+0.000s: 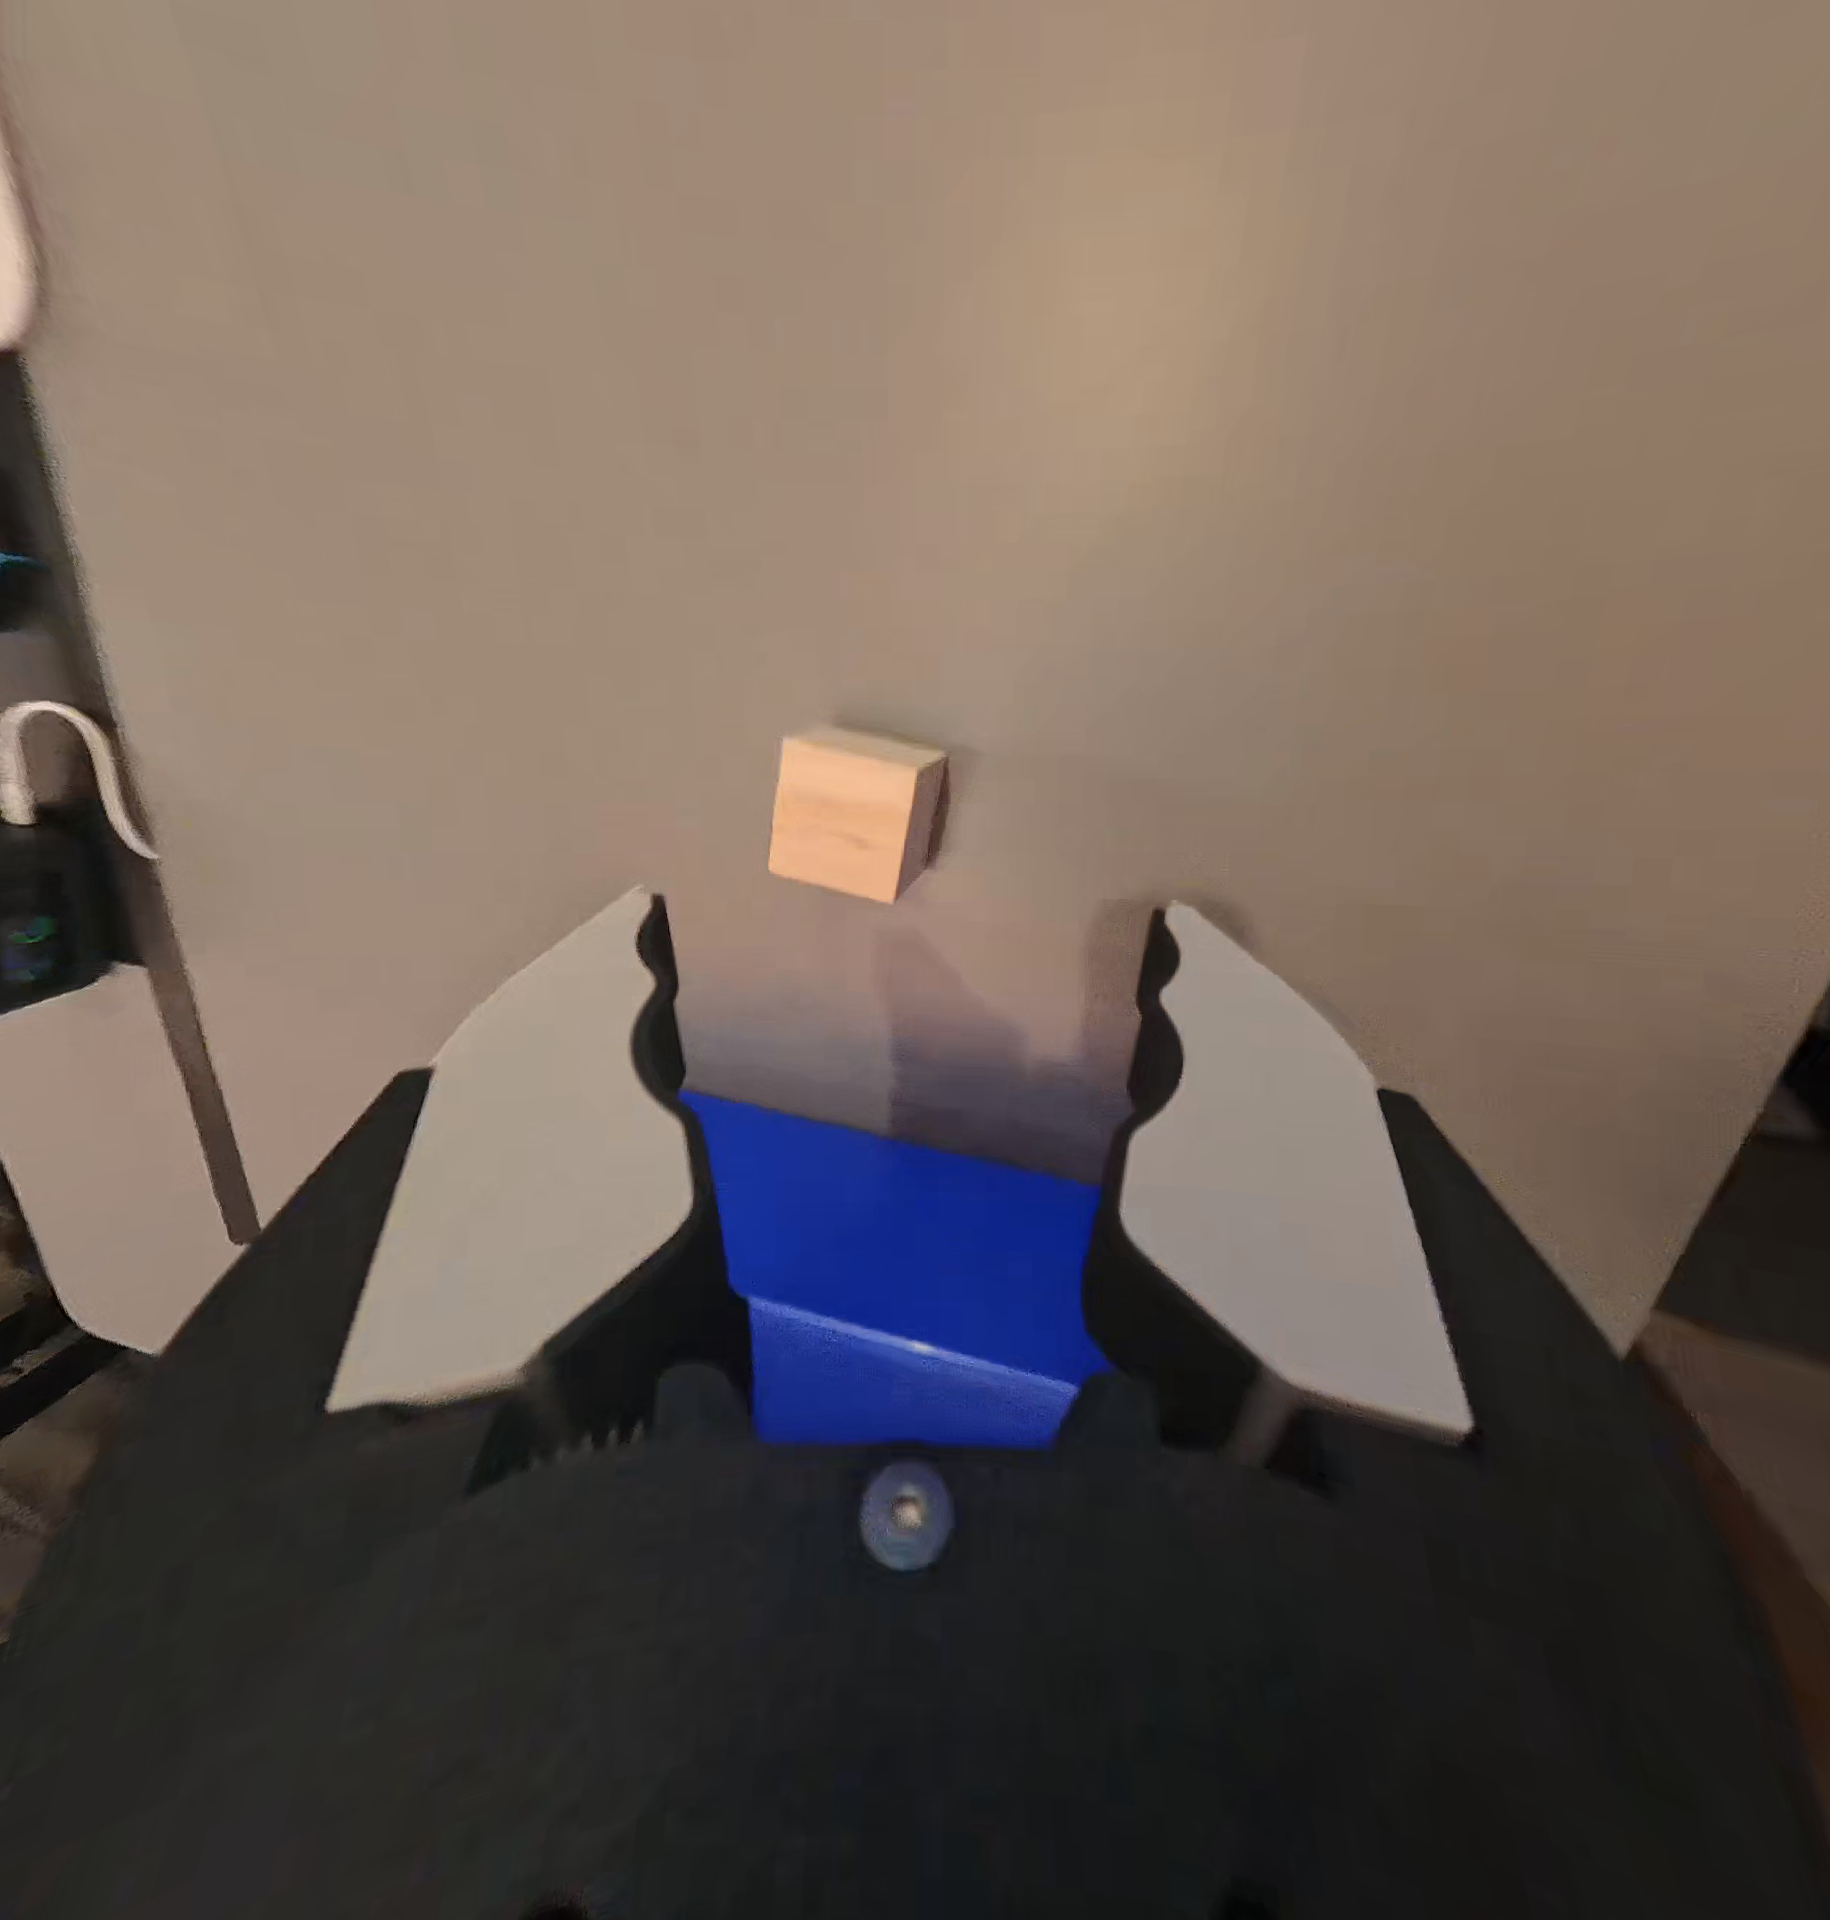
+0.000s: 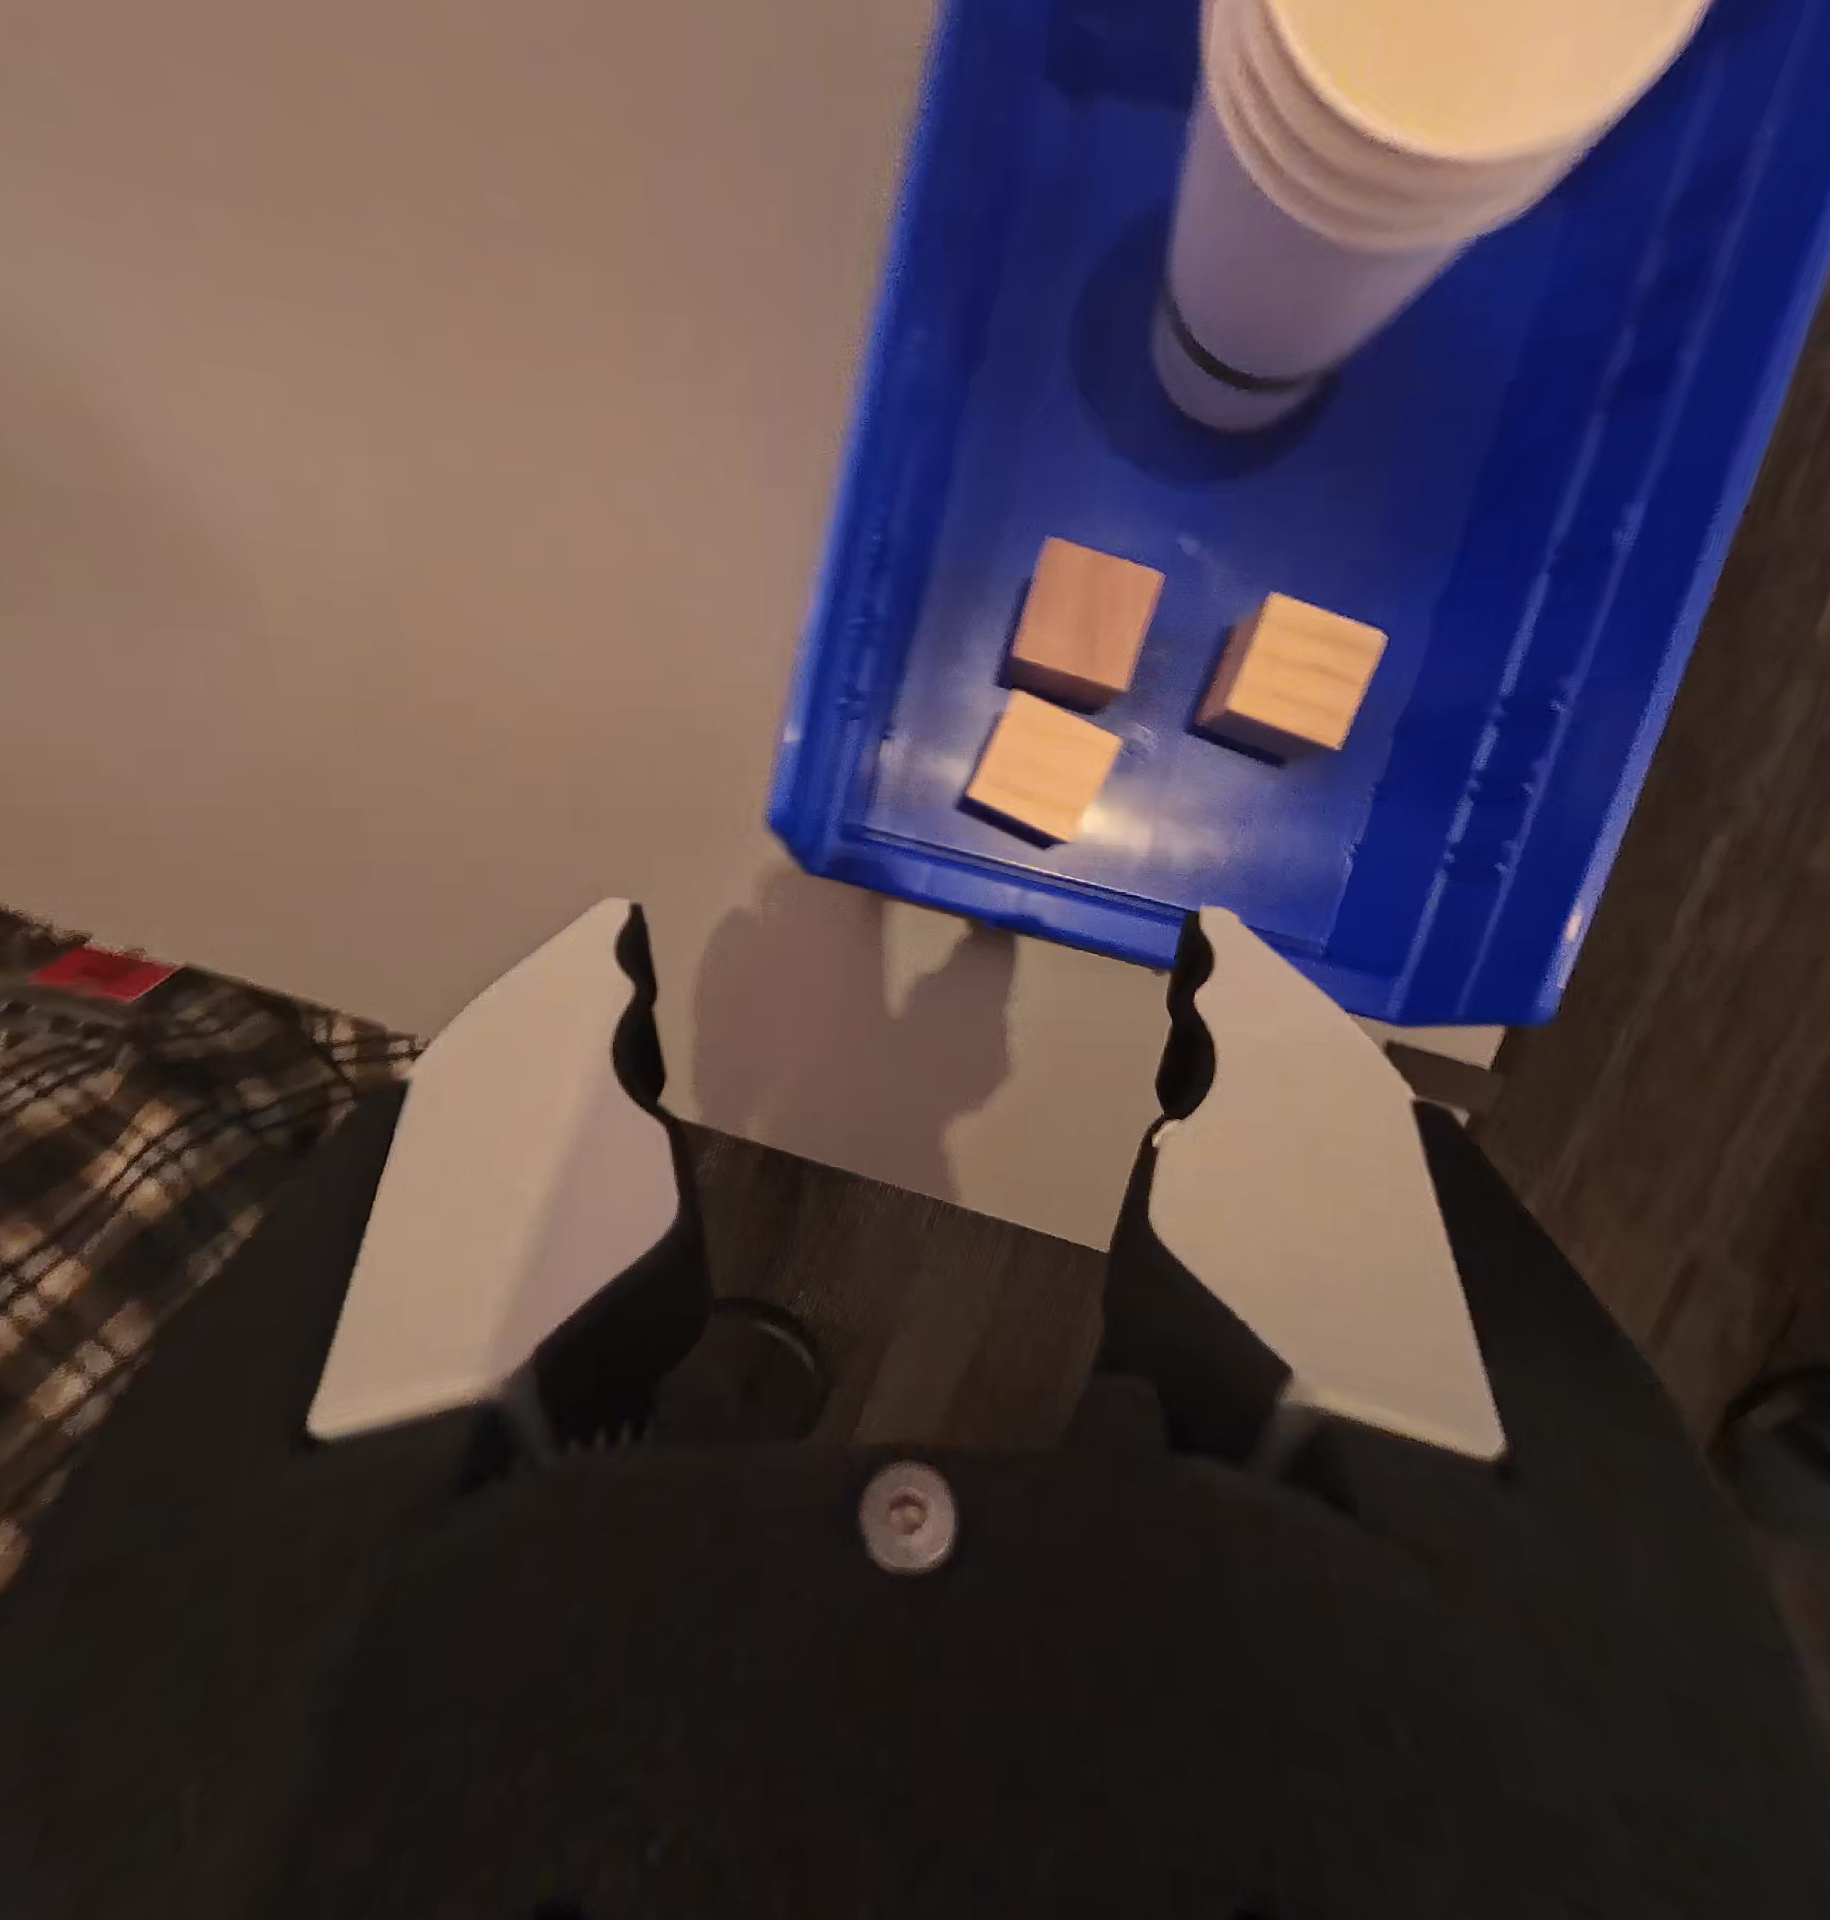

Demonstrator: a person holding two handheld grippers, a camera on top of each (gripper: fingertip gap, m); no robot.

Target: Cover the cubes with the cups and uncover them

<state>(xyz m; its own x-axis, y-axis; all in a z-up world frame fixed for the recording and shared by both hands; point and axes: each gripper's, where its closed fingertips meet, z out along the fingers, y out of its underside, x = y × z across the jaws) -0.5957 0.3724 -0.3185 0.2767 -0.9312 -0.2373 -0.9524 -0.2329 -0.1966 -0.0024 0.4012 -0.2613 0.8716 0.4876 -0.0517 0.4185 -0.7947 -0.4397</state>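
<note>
Now I'm holding both grippers, left (image 1: 906,997) and right (image 2: 911,1018), spread wide and empty; the stack of smooth paper cups (image 2: 1347,197) is standing mouth-up in the blue plastic bin (image 2: 859,644) beside three wooden cubes (image 2: 1082,639).

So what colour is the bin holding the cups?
Bright blue bin; clearest in the right wrist view, with the stacked cups standing inside.

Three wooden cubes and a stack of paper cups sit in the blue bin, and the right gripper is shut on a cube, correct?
Not quite. The right gripper is open and holds nothing, as the right wrist view shows. The three wooden cubes and the stack of paper cups do sit in the blue bin.
</note>
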